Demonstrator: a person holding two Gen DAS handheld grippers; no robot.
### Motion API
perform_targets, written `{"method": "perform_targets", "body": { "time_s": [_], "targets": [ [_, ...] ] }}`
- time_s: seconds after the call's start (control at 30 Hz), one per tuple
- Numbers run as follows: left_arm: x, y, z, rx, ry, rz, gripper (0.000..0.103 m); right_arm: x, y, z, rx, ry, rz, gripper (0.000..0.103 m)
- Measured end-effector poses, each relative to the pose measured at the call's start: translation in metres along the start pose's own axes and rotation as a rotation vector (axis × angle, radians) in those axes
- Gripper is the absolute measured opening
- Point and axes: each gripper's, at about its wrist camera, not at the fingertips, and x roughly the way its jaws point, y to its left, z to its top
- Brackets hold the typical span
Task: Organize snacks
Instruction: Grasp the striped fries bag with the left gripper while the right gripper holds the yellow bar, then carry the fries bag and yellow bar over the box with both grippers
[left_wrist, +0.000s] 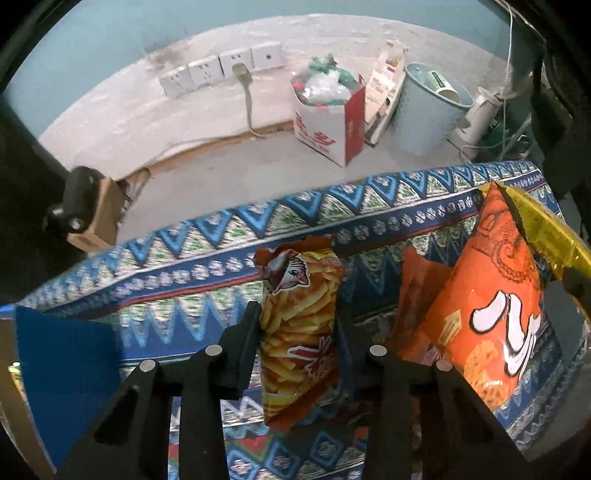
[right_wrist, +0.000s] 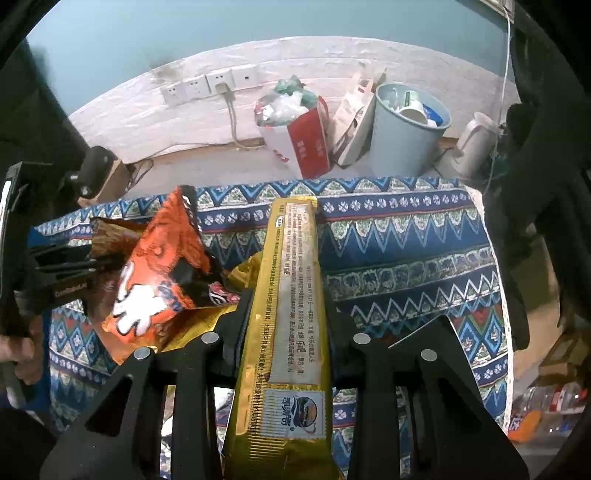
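With the left tongs (left_wrist: 297, 328) clenched on the yellow-and-red foil bag of fries-shaped crisps (left_wrist: 299, 332) over the patterned blue cloth-covered table (left_wrist: 369, 206) – and the right tongs (right_wrist: 286, 314) grasping the long gold foil packet (right_wrist: 291, 295) – lift each pack straight, avoiding the orange crisp bag (left_wrist: 491, 317) alongside.
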Motion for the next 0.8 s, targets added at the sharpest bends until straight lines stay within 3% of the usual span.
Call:
{"method": "perform_targets", "body": {
  "time_s": [0.4, 0.8],
  "targets": [
    [-0.056, 0.027, -0.017, -0.003, -0.104, 0.066, 0.038, -0.032, 0.021, 0.006, -0.03, -0.076, 0.003, 0.031],
    [-0.106, 0.049, -0.047, -0.009, -0.155, 0.096, 0.038, -0.066, 0.074, 0.007, -0.118, -0.142, 0.049, 0.031]
  ]
}}
